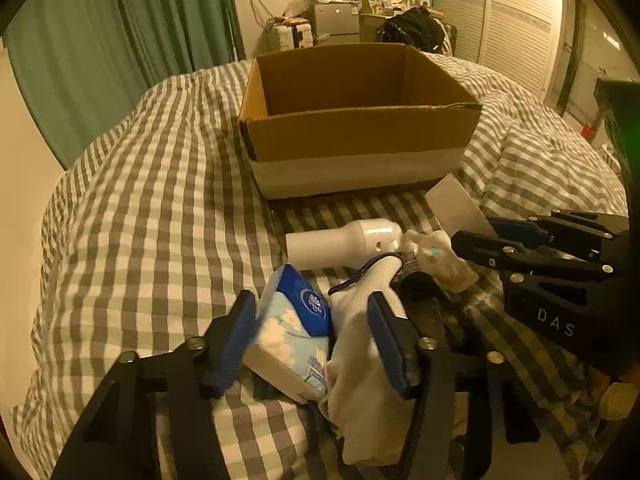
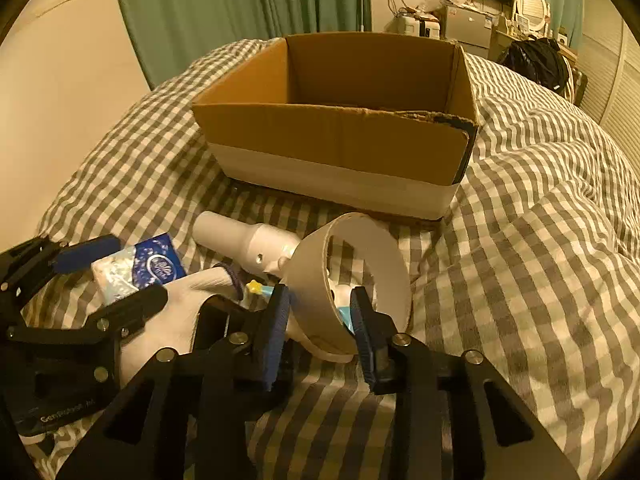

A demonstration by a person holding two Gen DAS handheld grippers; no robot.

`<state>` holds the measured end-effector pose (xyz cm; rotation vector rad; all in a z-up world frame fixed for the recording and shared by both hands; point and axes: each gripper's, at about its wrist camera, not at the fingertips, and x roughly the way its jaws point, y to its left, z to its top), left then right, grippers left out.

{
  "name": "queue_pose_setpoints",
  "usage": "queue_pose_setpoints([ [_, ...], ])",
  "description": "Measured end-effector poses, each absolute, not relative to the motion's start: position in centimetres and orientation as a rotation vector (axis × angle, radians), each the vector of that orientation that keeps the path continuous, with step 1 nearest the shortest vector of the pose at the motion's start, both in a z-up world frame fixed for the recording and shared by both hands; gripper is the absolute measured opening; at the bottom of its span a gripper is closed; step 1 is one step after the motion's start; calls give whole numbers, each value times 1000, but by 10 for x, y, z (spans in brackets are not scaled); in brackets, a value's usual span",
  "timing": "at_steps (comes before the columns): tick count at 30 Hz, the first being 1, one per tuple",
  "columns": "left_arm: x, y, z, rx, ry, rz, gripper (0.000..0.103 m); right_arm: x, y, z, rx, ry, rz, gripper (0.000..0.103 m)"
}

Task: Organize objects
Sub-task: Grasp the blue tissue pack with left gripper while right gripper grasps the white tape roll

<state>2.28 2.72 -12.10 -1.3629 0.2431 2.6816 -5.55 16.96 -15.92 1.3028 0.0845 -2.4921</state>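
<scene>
We see the left gripper [image 1: 312, 344] low over the checked duvet [image 1: 152, 208], jaws apart, with a blue-and-white tissue pack [image 1: 292, 328] and a white glove [image 1: 360, 344] sitting between its blue pads [image 1: 234, 344]; the pack leans near the left pad, the glove lies against the right one, but we cannot tell if either is pressed

The right gripper [image 2: 320, 332] has its jaws spread around the wall of a white lampshade-like ring [image 2: 360, 280]: one finger outside, one inside; contact with the pads unclear, not visibly clamped

Just beyond the left gripper's tips lies a white cylindrical piece [image 1: 340, 244] on its side, touching the glove area; in the right wrist view it sits left of the ring, just ahead of the tips. A small white item with a yellow-blue bit [image 1: 432, 254] lies beside it, too blurred to name

Straight ahead of both grippers, well past the pile, stands the open cardboard box [image 1: 360, 132], upright on the duvet, white band along its lower side; nothing shows inside it from here

Green curtains [image 1: 120, 40] hang far ahead left
</scene>
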Motion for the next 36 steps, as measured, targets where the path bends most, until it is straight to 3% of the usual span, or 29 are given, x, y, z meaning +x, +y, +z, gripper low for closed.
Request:
queue_pose_setpoints([
  [3,26,31,-116,-1336,287,2682,39,-49,172,-151,1265,70,-2495,16],
  [8,24,24,-117,-1329,275,2701,13,-39,176,-137,1216,79,-2515,14],
  [14,21,3,-114,-1355,156,2712,1,-33,180,-128,1195,76,-2531,14],
  [21,17,1,-120,-1398,197,2673,0,-28,180,-123,1184,88,-2536,14],
  [25,9,-4,-136,-1463,232,2699,5,-28,179,-127,1192,96,-2529,14],
  [30,6,2,-140,-1470,358,2710,5,-30,179,-132,1204,92,-2509,14],
  [31,6,3,-139,-1469,364,2706,7,-31,178,-133,1205,91,-2505,14],
  [33,9,5,-137,-1470,364,2691,20,-31,178,-134,1201,93,-2501,14],
  [34,9,6,-135,-1467,363,2688,37,-31,178,-134,1201,93,-2500,14],
  [35,11,7,-133,-1459,371,2698,68,-31,178,-134,1202,92,-2497,14],
  [36,13,7,-130,-1447,389,2725,83,-32,179,-135,1203,91,-2495,14],
])
